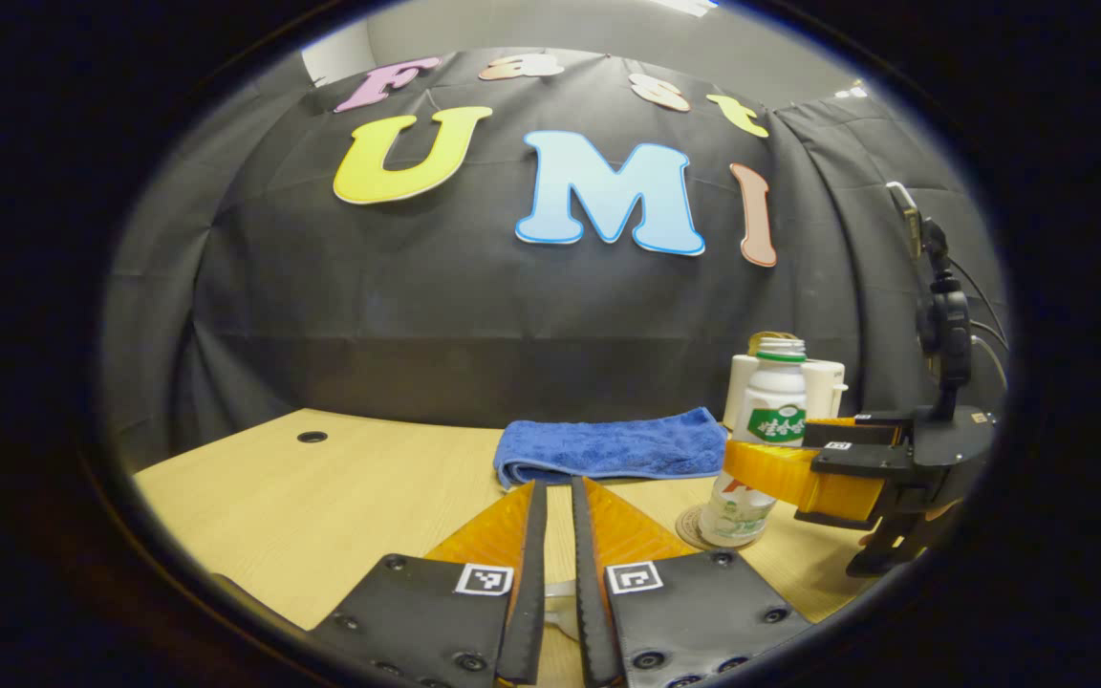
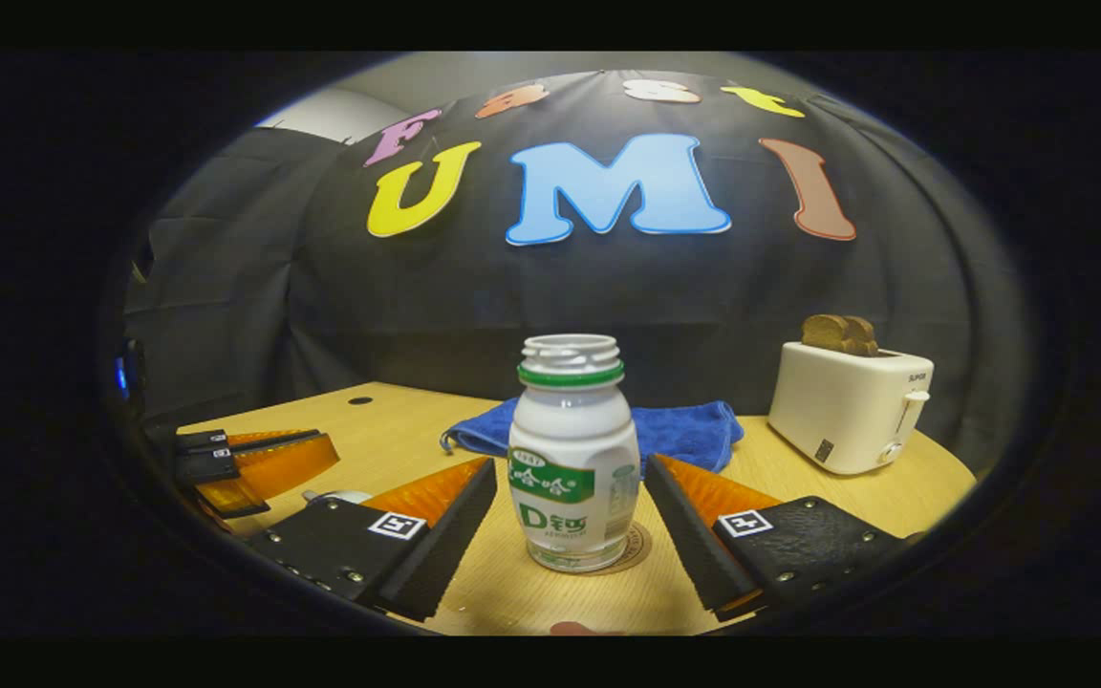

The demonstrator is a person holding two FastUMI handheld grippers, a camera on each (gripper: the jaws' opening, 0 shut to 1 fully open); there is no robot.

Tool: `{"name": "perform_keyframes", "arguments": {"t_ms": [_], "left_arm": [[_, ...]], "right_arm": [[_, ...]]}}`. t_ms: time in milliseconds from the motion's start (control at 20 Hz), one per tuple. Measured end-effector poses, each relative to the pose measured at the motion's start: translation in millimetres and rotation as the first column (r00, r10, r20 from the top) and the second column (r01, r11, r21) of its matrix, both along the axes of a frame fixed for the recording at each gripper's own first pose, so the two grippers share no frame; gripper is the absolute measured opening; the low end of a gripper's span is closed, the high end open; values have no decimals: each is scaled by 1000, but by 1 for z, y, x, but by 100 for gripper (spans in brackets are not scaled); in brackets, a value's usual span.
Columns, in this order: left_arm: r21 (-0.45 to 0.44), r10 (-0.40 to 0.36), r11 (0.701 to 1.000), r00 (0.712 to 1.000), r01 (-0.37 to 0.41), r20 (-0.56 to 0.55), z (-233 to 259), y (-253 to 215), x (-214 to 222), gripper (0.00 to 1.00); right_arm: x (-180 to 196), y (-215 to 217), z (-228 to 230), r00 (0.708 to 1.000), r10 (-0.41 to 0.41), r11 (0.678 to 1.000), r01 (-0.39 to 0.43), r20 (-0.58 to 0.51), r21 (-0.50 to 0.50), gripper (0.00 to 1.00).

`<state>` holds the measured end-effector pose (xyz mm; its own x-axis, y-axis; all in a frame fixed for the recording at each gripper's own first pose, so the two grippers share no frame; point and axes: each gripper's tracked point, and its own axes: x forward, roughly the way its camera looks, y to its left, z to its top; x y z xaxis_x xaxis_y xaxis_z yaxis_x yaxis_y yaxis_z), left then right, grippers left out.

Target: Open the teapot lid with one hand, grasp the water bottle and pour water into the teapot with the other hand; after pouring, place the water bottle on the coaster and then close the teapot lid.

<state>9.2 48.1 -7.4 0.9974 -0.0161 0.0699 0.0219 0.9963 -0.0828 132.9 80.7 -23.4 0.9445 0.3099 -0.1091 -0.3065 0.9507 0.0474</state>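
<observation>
bottle: white plastic water bottle (image 2: pixel 573 457), uncapped, upright on round coaster (image 2: pixel 639 548) on wooden table (image 1: pixel 321 506) | right gripper (image 2: pixel 570 535): I hold it spread, straddling the bottle, untouching | left gripper (image 1: pixel 558 516): nearly clenched, perhaps pinching the lid; unsure.

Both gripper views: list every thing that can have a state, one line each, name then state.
water bottle: upright on the coaster, cap off, mouth open, not gripped.
coaster: flat on the table, under the bottle.
right gripper: jaws open, one either side of the bottle, apart from it.
left gripper: jaws nearly together; what lies between them is unclear.
towel: folded, lying flat.
toaster: upright, bread standing in its slots.
</observation>
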Motion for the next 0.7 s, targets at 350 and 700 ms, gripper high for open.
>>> {"name": "perform_keyframes", "arguments": {"t_ms": [350, 700], "left_arm": [[-1, 2, 1000, 1000, -2, 5, 0, 2, -1, 29], [1, -1, 1000, 1000, 1, 22, 6, 1, -4, 22]], "right_arm": [[-10, -7, 31, 995, -14, 1000, 12, 96, 23, 95], [-27, -22, 58, 985, -43, 997, 32, 169, 69, 95]]}}
